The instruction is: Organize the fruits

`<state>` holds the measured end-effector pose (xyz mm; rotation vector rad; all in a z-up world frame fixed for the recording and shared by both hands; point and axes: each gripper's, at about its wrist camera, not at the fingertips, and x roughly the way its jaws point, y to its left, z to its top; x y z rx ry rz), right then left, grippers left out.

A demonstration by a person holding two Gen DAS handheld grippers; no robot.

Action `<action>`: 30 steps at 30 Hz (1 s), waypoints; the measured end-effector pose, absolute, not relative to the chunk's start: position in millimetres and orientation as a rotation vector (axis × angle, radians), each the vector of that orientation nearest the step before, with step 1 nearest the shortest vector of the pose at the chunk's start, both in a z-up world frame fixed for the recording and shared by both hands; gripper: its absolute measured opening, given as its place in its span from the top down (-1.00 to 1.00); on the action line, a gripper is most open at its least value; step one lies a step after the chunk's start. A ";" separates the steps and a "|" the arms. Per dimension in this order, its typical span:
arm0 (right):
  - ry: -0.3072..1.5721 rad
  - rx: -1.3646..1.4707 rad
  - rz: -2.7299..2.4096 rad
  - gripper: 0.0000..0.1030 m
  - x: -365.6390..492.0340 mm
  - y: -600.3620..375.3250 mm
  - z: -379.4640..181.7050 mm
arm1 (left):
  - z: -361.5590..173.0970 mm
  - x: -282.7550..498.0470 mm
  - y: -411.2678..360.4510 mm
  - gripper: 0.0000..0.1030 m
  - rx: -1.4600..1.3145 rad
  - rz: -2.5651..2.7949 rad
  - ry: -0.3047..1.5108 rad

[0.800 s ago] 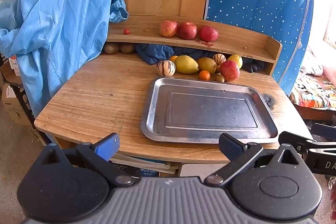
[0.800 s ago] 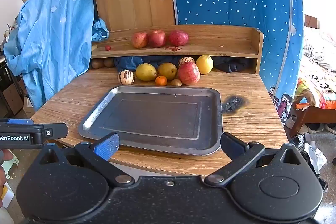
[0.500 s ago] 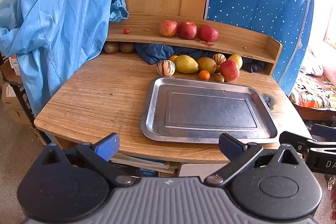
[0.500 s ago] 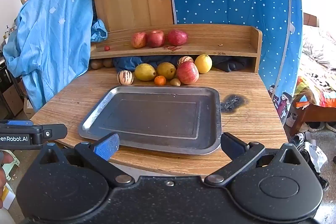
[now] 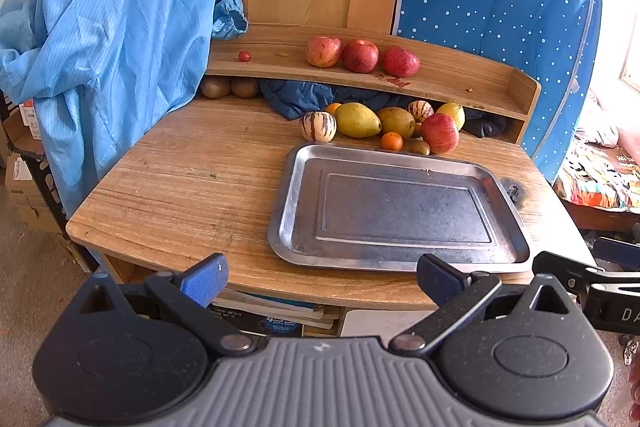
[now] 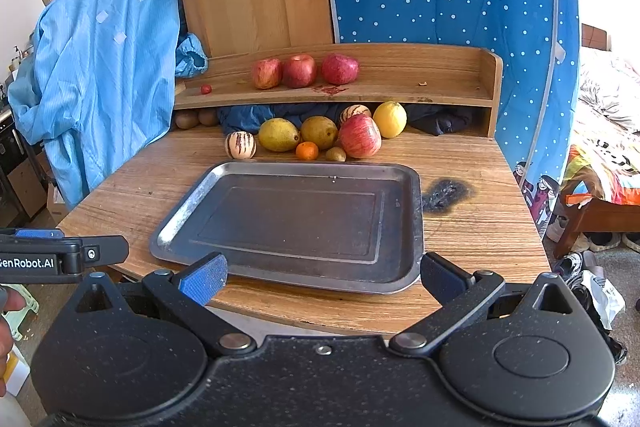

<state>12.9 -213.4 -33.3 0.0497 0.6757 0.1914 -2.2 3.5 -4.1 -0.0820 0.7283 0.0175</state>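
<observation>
Both grippers hover off the near edge of the table (image 6: 472, 227), nothing held. Left gripper (image 5: 320, 277): jaws spread wide, empty. Right gripper (image 6: 322, 277): jaws likewise wide apart, empty.

Tray (image 6: 412, 227) lies bare at table centre, nothing in it. Fruit pile sits just beyond its far rim, at 12 o'clock from the tray: striped melon (image 6: 240, 145) at the pile's 9 o'clock end, mango (image 6: 279, 135), second mango (image 6: 319, 132), orange (image 6: 307, 151), kiwi (image 6: 335, 154), apple (image 6: 360, 136), lemon (image 6: 389, 119) toward 2 o'clock. A second striped melon is partly hidden behind the apple. Three red fruits (image 6: 300, 71) stand in a row on the shelf (image 6: 420, 83) above; a small red one (image 6: 205, 89) lies at the shelf's 9 o'clock end. Two brown fruits (image 5: 230, 87) are tucked under the shelf at 10 o'clock.

Judgement: task not started; first pick pending.

Risks:
- Pile is packed, pieces touching. A finger pushed between neighbours could nudge the round ones, and the orange or kiwi may roll.
- Shelf overhangs the back fruit; a steep approach to the lemon or hidden melon could strike the shelf edge.
- Mangoes look smooth and tapered; an off-centre squeeze may let one squirt out.
- Tray rim is low; fruit dropped from height could roll out.
- Both grippers reaching into the same pile could collide.
</observation>
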 end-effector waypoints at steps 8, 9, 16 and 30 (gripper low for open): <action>0.679 0.050 0.190 -0.99 14.0 -213.6 -34.1 | -9.6 -3.6 4.9 -0.99 -0.085 0.019 0.732; 0.680 0.051 0.190 -0.99 14.0 -213.6 -34.4 | -9.9 -3.7 4.9 -0.99 -0.085 0.019 0.733; 0.683 0.054 0.190 -0.99 15.1 -214.8 -36.1 | -12.6 -3.5 3.7 -0.99 -0.084 0.019 0.740; 0.689 0.059 0.191 -0.99 16.9 -217.7 -40.0 | -12.1 0.8 -0.2 -0.99 -0.085 0.024 0.758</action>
